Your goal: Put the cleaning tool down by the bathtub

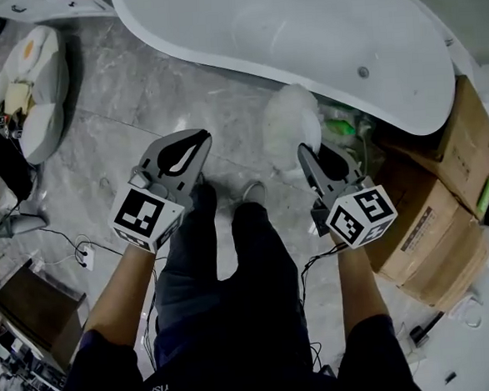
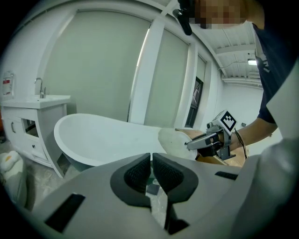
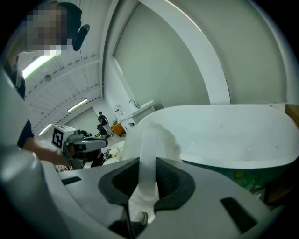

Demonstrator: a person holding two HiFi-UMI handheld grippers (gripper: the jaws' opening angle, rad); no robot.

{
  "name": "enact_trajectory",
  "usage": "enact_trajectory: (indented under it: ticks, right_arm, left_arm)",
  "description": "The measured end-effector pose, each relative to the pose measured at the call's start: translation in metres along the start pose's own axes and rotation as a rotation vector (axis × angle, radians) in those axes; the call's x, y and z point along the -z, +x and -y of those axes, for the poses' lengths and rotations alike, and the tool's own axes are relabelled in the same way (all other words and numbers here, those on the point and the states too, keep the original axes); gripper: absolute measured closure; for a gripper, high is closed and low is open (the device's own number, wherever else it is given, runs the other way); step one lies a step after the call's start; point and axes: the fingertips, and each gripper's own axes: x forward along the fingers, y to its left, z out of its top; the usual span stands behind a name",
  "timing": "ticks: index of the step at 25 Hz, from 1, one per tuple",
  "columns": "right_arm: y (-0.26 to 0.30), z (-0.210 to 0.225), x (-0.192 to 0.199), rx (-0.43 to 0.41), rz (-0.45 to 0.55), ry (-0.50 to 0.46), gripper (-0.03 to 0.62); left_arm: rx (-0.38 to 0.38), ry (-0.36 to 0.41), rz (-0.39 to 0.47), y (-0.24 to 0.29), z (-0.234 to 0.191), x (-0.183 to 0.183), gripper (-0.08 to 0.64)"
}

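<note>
Cleaning tool point(image 1: 292, 127): white fluffy head at 11 o'clock off right gripper point(image 1: 306, 150), near bathtub point(image 1: 300, 36) rim. Right gripper view alone shows jaws clamped on its handle point(image 3: 149, 154); left gripper point(image 2: 152, 158), own view: jaws together, empty

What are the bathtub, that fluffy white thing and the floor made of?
The bathtub looks smooth, glossy white: acrylic or ceramic, likely. The cleaning tool is fuzzy white fibre, probably microfibre. The floor shows grey veined slabs with faint sheen: stone or tile.
</note>
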Motion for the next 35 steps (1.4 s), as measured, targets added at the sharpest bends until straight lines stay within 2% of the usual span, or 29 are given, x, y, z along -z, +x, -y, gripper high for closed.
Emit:
enact_trajectory:
  ticks: [11,19,26,32,35]
  right_arm:
    - [0.129,0.064,0.154,0.02,-0.167,-0.021,0.506]
    - [0.218,0.109,0.253,0.018,-0.302,-0.082,0.506]
    - [0.286,0.16,0.334,0.057,-0.392,-0.125,0.506]
    - [0.338,0.202,0.395,0.11,-0.479,-0.125,0.506]
    - [0.36,0.215,0.422,0.125,-0.531,-0.155,0.505]
  left_arm:
    - [0.016,0.001,-0.071,0.072,-0.06,0.159,0.522]
    - [0.012,-0.007,-0.135,0.116,-0.099,0.278,0.522]
    - [0.026,0.028,-0.185,0.161,-0.135,0.358,0.522]
    - [0.032,0.057,-0.238,0.198,-0.16,0.41,0.522]
    - [0.035,0.064,-0.257,0.214,-0.168,0.433,0.522]
